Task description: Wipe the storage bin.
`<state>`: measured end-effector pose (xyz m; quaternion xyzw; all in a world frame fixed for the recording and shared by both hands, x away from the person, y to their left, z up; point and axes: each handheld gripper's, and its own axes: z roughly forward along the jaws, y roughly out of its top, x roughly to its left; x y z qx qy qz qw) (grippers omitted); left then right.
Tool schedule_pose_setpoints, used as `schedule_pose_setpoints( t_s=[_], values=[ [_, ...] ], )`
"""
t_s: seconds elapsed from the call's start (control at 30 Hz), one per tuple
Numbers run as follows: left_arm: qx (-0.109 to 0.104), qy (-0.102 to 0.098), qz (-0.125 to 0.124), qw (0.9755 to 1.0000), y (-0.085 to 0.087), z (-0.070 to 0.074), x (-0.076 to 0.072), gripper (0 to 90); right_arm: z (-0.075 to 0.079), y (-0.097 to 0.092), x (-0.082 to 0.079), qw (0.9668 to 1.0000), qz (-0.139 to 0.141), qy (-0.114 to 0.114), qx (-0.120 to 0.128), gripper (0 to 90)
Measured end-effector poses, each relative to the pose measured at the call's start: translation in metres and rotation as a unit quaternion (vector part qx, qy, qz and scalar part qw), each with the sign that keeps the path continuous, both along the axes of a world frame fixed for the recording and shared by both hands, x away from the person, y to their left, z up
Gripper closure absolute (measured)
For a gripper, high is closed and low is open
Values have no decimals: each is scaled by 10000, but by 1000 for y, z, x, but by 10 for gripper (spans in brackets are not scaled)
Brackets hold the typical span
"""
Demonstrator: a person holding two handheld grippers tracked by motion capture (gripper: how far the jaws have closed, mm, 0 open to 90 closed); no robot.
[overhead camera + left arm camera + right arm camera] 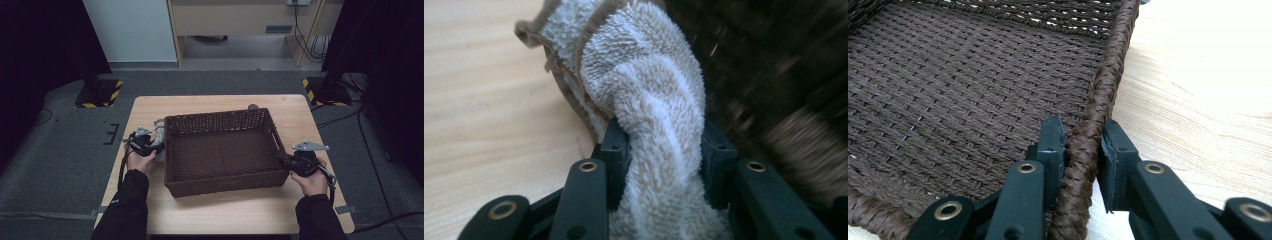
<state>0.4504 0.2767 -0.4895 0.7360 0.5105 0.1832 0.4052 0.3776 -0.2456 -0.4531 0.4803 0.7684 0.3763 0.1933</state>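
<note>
the left gripper [664,150] has its two black jaws closed on a cream terry towel [644,90], one pad pressed into each side of the bunched cloth, so the jaws stand only as far apart as the pinched fold is thick. beyond the jaw tips the towel runs on away from the gripper in a thick twisted roll, and its far end shows a tan hem. to one side of the jaws lies the pale wood of the table [479,100]; to the other side is the dark woven wall of the basket [774,65], blurred, just beside the towel. in the high view this left gripper [150,146] sits at the outer left wall of the basket, with the towel [159,131] lying on the table just past it against that wall.

the right gripper [1083,145] has its jaws clamped on the basket's braided rim [1098,95], one pad inside the wall and one outside, both touching the weave. inward from the inner jaw spreads the basket's brown woven floor; outward from the outer jaw is bare table. in the high view the right gripper [292,162] meets the basket [220,150] at its right wall, near the corner closest to the person.
</note>
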Motion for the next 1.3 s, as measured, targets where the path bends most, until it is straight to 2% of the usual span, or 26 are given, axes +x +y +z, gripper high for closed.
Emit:
schedule_pose_setpoints(
  t_s=[0.1, 0.23, 0.3, 0.4, 0.53, 0.67, 0.77, 0.83, 0.9, 0.93, 0.97, 1.0, 1.03, 1.07, 1.1, 1.13, 1.17, 1.2, 1.3],
  values=[
    [-382, -333, 27, 9987, 7, 16, -6, 636, 0, 0, 0, 10000, 11, -14, -21, 746],
    [-514, -665, -78, 9964, 9, 36, -10, 638, 0, 0, 0, 10000, 2, -20, -18, 746],
    [-469, -741, -133, 9961, 7, 43, -9, 638, 0, 0, 0, 10000, 11, -16, -29, 746],
    [-289, -670, -151, 9972, 4, 40, -5, 638, 0, 0, 0, 10000, 14, -30, -23, 743],
    [-127, -467, -127, 9987, 2, 25, 0, 640, 0, 1, 0, 10000, 31, -27, -47, 741],
    [278, -105, -199, 9994, -4, 4, 3, 641, 0, 0, 0, 10000, 33, -27, -42, 741],
    [530, 221, -237, 9981, -8, -13, 5, 642, 0, 1, -1, 10000, 31, -25, -40, 741],
    [610, 322, -250, 9973, -9, -16, 6, 642, 0, 1, -1, 10000, 25, -38, -36, 741],
    [502, 322, -220, 9980, -7, -13, 5, 642, 0, 1, -1, 10000, 33, -40, -49, 741],
    [374, 280, -184, 9987, -5, -11, 4, 644, 0, 1, -1, 10000, 31, -35, -45, 741],
    [374, 280, -184, 9987, -5, -11, 4, 646, 0, 1, -1, 10000, 31, -35, -45, 741],
    [114, 85, -93, 9999, -1, -3, 1, 647, 0, 0, -1, 10000, 38, -36, -54, 741],
    [-51, -75, -86, 9999, 2, 3, -1, 650, 0, 0, -1, 10000, 33, -34, -52, 741],
    [-201, -150, -102, 9996, 4, 10, -2, 651, 0, 1, -1, 10000, 22, -31, -41, 741],
    [-201, -150, -102, 9996, 4, 10, -2, 651, 0, 1, -1, 10000, 20, -29, -45, 741],
    [-244, -272, -133, 9992, 5, 19, -3, 651, 0, 1, -1, 10000, 20, -29, -45, 741],
    [-350, -461, -213, 9981, 8, 36, -5, 651, 0, 1, -1, 10000, 26, -33, -51, 741],
    [-329, -576, -233, 9975, 8, 44, -6, 651, 0, 1, -1, 10000, 18, -29, -50, 742],
    [-283, -624, -295, 9972, 6, 53, -5, 649, 0, 1, -1, 10000, 15, -12, -56, 741]
  ],
)
